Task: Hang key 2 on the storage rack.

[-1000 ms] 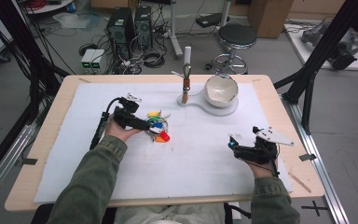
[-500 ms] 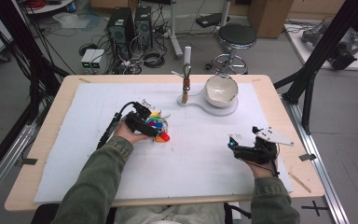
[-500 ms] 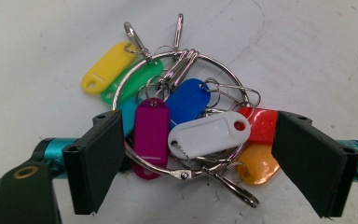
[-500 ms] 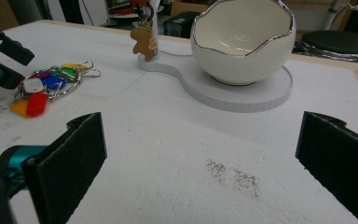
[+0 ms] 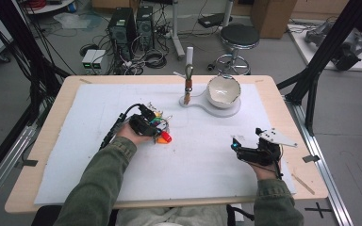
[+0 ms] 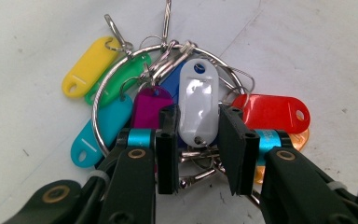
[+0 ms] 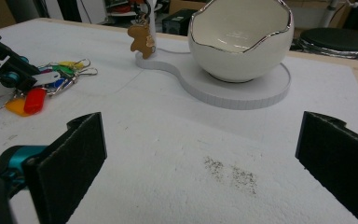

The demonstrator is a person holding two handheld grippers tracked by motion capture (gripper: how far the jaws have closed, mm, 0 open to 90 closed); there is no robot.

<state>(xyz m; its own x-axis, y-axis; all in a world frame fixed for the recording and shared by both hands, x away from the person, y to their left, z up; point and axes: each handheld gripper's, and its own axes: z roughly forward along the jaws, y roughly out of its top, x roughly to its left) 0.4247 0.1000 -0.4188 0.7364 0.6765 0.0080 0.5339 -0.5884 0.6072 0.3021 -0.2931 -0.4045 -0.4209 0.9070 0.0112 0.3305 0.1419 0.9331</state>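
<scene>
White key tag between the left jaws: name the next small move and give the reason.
Probably close the left gripper the rest of the way on the white tag. Its jaws have just been closing and now flank the tag, with slim gaps apparently left on both sides.

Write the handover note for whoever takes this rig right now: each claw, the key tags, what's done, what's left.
Left claw: jaws have just been closing around the white tag of the key tag bunch; pads look at or nearly at its edges, firm grip unconfirmed.
Right claw: open, empty, resting near the table's right side.
Things: bunch lies flat on the white mat; white bowl and peg stand on their base at the far side.
Done: left claw lined up on the tag.
Left: finish the grip, lift the bunch, probably move it to the stand or bowl.
</scene>
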